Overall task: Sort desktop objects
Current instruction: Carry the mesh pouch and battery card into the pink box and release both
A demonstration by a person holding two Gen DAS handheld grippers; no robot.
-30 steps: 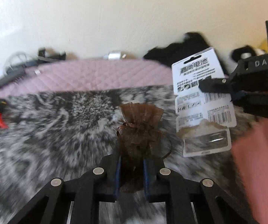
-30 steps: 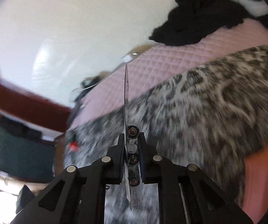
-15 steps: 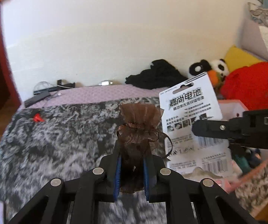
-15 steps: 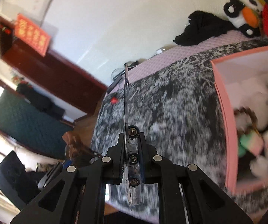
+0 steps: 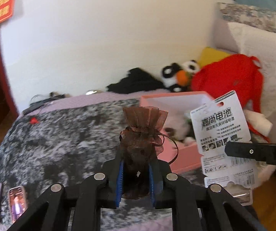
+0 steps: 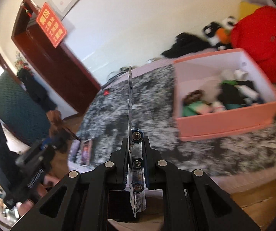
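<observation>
My left gripper [image 5: 136, 159] is shut on a small brown organza pouch [image 5: 140, 134] and holds it upright above the grey patterned bed cover [image 5: 51, 146]. My right gripper [image 6: 135, 146] is shut on a white battery blister pack [image 6: 130, 104], seen edge-on; the pack's printed face shows in the left wrist view [image 5: 223, 132], right of the pouch. An open pink box [image 6: 226, 119] with several small items inside sits on the cover to the right; it also shows behind the pouch [image 5: 182, 154].
A small red object [image 5: 33, 120] lies far left on the cover. A phone [image 5: 17, 204] lies at the near left edge. A panda toy [image 5: 180, 75], black cloth [image 5: 138, 82] and a red cushion [image 5: 228, 79] sit by the wall. A dark door [image 6: 47, 63] stands at left.
Both grippers have pulled back and up from the cover with their loads. The pink box has come fully into view, and the views now take in more of the room.
</observation>
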